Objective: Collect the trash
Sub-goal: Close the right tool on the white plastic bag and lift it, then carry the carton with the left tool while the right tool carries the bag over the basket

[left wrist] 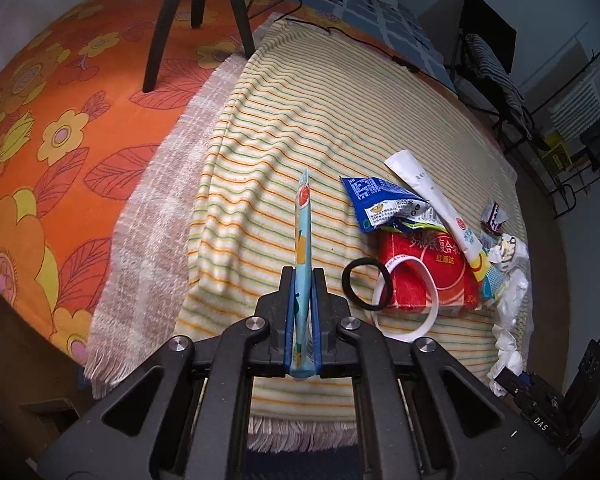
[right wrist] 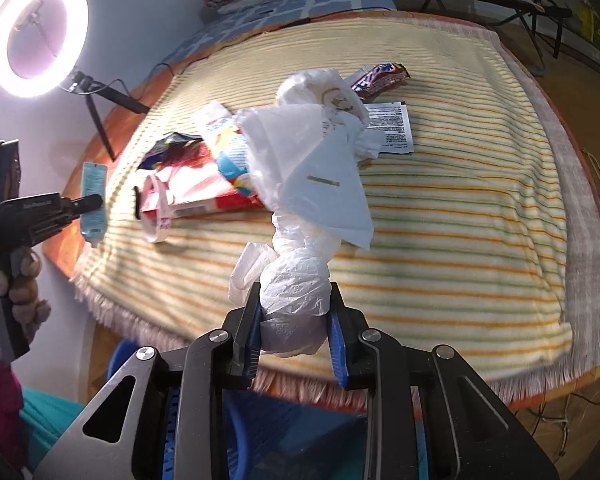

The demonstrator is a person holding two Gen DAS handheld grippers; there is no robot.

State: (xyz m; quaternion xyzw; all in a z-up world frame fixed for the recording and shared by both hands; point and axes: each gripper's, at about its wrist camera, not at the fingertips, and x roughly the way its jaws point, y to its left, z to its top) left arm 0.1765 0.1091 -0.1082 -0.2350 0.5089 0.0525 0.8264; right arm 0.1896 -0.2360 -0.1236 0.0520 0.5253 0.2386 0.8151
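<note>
My left gripper is shut on a thin light-blue wrapper, held edge-on above the striped blanket; it also shows in the right wrist view. My right gripper is shut on a white plastic bag, twisted at the jaws and spreading upward over the trash pile. On the blanket lie a red packet, a blue wrapper, a white sachet stick, a black hair band and a white ring. A candy bar wrapper and a white printed sachet lie farther off.
An orange flowered sheet covers the bed to the left. A black tripod stands on it, carrying a ring light. A black cable runs along the blanket's far edge. A folding chair stands beyond the bed.
</note>
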